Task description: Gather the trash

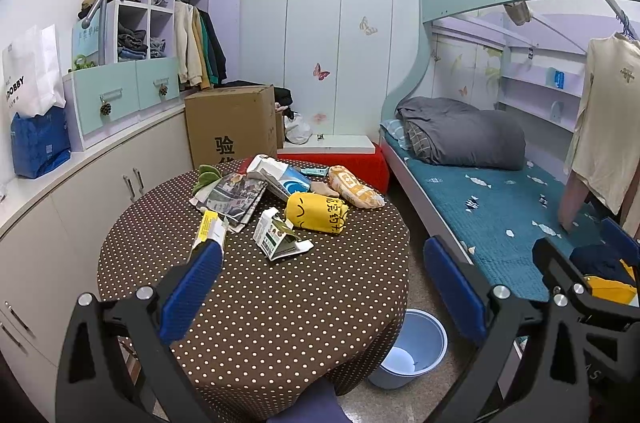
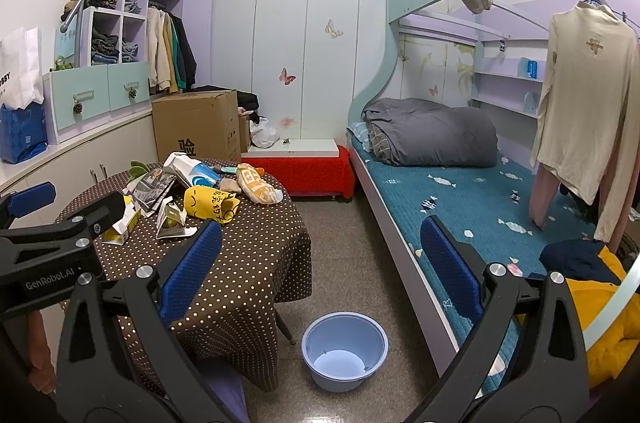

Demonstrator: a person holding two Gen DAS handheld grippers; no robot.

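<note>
Trash lies heaped on the round table (image 1: 280, 303) with the brown polka-dot cloth, in the centre of the left wrist view and at middle left of the right wrist view. The heap holds a torn green-and-white carton (image 1: 280, 235), a yellow-and-white box (image 1: 209, 229), folded newspaper (image 1: 230, 197), a white-and-blue package (image 1: 278, 177), a yellow bag (image 1: 318, 213) with a drawn face, and an orange-patterned pouch (image 1: 354, 187).

Left gripper (image 1: 322, 287) hangs above the near half of the table with its blue-padded jaws spread wide and nothing between them. Its left finger (image 1: 192, 287) overlaps the lower end of the yellow-and-white box in the picture; whether it touches the box cannot be told.

Right gripper (image 2: 320, 263) is likewise wide open and holds nothing. It hangs over the floor between the table and the bed (image 2: 460, 191), its left finger in front of the tablecloth edge, its right finger in front of the teal bedcover.

On the floor at the bottom centre stands a light blue bin (image 2: 345, 351), just beside the table's foot, with something pale at its bottom. The left gripper's body shows at the left edge of the right wrist view, over the table's near side.
</note>
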